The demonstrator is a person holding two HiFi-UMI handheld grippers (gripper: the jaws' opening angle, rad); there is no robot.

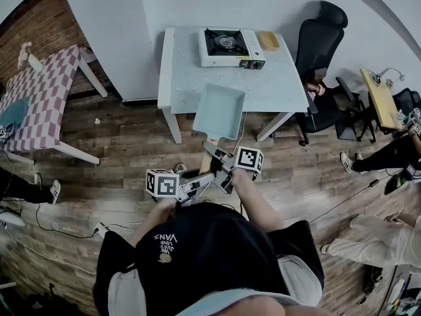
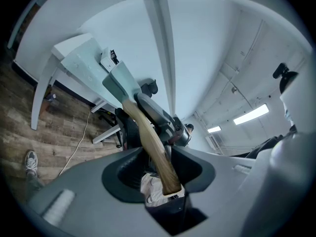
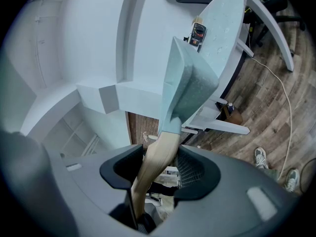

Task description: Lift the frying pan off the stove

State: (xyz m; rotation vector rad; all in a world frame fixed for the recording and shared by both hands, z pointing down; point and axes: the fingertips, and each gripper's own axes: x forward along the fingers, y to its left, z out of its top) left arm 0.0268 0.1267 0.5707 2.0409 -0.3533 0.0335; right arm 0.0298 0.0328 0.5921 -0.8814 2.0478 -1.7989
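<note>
Head view: finds the frying pan (image 1: 218,110) in the air, out over the near edge of the worktop (image 1: 191,78) and well apart from the stove (image 1: 227,47), whose burner sits bare. Shows 2 claws lined up on the wooden handle (image 1: 212,142): right claw (image 1: 220,158) nearer the pan, left claw (image 1: 197,185) further back.

Left gripper view: looks up the handle (image 2: 148,132) toward the pan (image 2: 121,85). Has the left claw (image 2: 162,174) clamped on the handle's butt end, with the right claw (image 2: 165,122) ahead on the same handle.

Right gripper view: has the right claw (image 3: 157,164) closed on the handle (image 3: 160,149) just behind the pan (image 3: 190,88), pads pressing on both sides. Places the stove (image 3: 197,33) on the worktop (image 3: 227,19) beyond, clear of the pan.

Progress, as a judgement: lift looks complete, pan fully off the stove and carried by 2 grips. Leaves nothing of the named task, beyond keeping the pan steady or setting it down somewhere.
</note>
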